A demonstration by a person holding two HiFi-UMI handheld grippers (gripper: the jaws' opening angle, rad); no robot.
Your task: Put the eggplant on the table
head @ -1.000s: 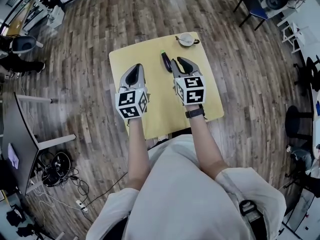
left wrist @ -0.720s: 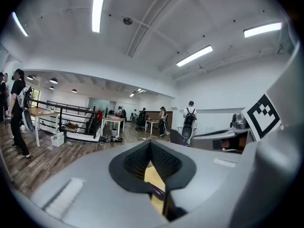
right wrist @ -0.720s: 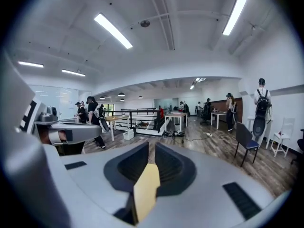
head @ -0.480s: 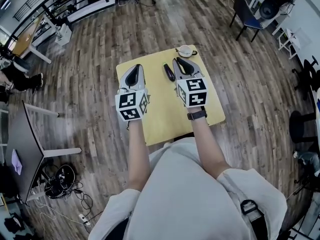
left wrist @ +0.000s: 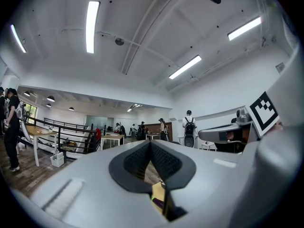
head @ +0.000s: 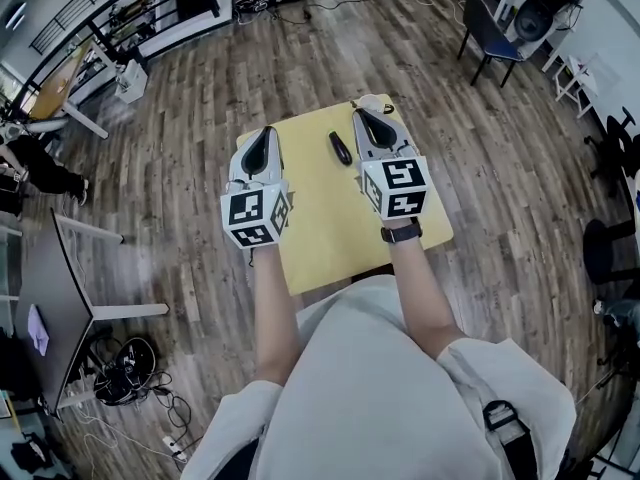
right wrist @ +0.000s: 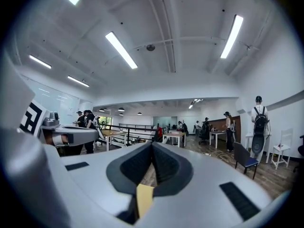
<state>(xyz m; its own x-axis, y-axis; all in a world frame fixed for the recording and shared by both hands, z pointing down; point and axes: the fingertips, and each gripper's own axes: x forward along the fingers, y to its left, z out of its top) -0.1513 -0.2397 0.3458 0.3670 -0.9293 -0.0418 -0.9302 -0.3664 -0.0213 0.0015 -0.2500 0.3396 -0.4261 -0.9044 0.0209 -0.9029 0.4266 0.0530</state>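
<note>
The dark purple eggplant lies on the yellow table, between my two grippers and touching neither. My left gripper hovers over the table's left part, its jaws shut and empty. My right gripper hovers just right of the eggplant, jaws shut with nothing between them. In the left gripper view the left gripper points level into the room, its tips meeting. The right gripper view shows the right gripper the same way, with a sliver of yellow table under the tips.
A small white bowl sits at the table's far edge, partly hidden behind my right gripper. Wooden floor surrounds the table. Chairs stand at the far right, and a grey desk with cables at the left. People stand far off in the room.
Both grippers have risen off the table and now point level. The right jaws, open beside the eggplant a second ago, have shut. The eggplant stays on the table.
</note>
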